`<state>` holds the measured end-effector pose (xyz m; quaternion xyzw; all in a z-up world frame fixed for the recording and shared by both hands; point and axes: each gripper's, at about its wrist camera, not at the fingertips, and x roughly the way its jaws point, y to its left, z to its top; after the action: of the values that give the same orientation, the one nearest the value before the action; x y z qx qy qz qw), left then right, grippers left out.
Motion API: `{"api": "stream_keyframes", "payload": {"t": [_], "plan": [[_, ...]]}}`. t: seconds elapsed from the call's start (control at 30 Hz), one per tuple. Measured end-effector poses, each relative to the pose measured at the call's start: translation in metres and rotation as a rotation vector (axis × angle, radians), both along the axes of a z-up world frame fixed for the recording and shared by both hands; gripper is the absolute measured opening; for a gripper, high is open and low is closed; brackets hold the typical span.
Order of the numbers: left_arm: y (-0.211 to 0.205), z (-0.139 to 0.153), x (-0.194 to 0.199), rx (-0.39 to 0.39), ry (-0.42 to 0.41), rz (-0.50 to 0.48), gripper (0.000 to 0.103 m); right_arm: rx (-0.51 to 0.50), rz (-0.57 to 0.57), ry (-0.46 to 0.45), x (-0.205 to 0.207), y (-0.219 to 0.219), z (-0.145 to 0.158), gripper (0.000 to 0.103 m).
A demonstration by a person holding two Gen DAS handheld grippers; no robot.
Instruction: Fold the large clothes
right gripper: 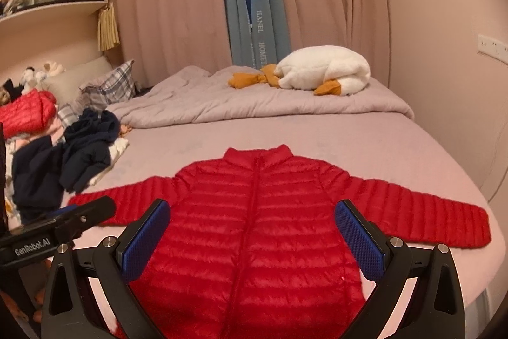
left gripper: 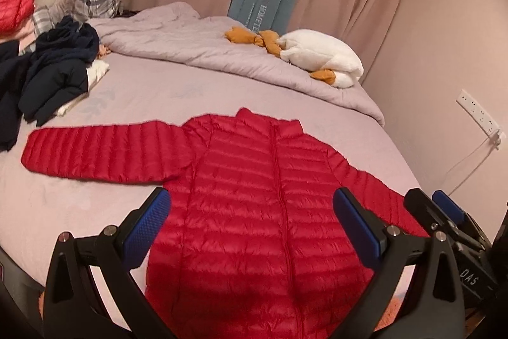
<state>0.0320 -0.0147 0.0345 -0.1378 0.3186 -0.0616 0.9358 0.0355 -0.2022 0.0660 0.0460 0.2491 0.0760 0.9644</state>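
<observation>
We see a red puffer jacket lying flat on the bed, front side up, zipped, both sleeves spread to the sides. Our left hand-held gripper and right hand-held gripper both hover above its lower part, fingers wide apart, holding nothing. A pile of dark clothes lies to the left, well apart from the jacket.

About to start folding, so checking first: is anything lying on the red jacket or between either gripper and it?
Nothing visible does. The red jacket lies flat and bare on the bed, sleeves spread. The left gripper and right gripper are open above it; the dark clothes lie apart.
</observation>
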Motion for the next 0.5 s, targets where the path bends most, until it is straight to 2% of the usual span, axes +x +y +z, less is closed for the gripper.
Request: {"api": "stream_keyframes", "payload": {"t": [0.4,0.5], "plan": [[0.02,-0.006,0.026,0.029,0.04,0.047,0.102,0.035,-0.046,0.028,0.022,-0.001,0.003,0.103],[0.026,-0.009,0.029,0.012,0.05,0.05,0.102,0.037,-0.049,0.03,0.025,0.0,0.004,0.103]]}}
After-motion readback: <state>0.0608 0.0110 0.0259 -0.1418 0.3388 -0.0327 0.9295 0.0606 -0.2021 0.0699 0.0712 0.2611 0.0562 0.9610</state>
